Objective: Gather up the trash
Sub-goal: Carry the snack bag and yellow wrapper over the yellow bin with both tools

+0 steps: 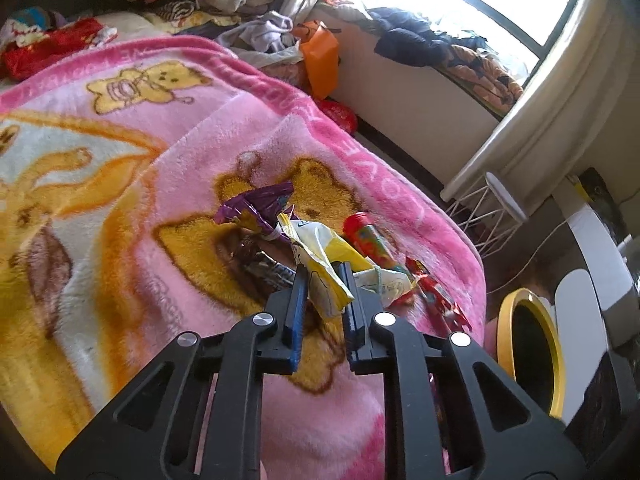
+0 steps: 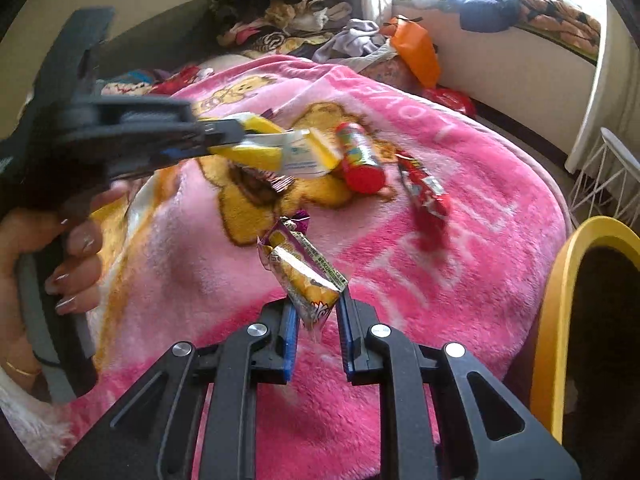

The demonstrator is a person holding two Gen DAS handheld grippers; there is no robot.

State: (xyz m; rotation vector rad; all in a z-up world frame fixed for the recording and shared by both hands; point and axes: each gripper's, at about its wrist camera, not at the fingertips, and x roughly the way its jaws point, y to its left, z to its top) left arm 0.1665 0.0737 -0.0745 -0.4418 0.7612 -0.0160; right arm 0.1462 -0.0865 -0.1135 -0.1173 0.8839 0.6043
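Note:
My left gripper [image 1: 324,276] is shut on a yellow and white wrapper [image 1: 320,248], held just above the pink blanket [image 1: 140,184]. The right wrist view shows that gripper [image 2: 236,136] coming in from the left with the wrapper [image 2: 280,148] sticking out of it. My right gripper [image 2: 316,300] is shut on a purple and yellow snack wrapper [image 2: 304,272], lifted off the blanket. On the blanket lie a red tube can [image 2: 360,160], a red wrapper [image 2: 424,192], a purple wrapper [image 1: 256,208] and a dark wrapper [image 1: 264,264].
A yellow-rimmed bin [image 2: 560,280] stands on the floor at the bed's right edge, also seen as the bin [image 1: 532,360] in the left wrist view. A white wire stand [image 1: 488,212] is beyond it. Clothes [image 1: 260,32] pile up at the far end of the bed. A person's hand [image 2: 60,264] grips the left tool.

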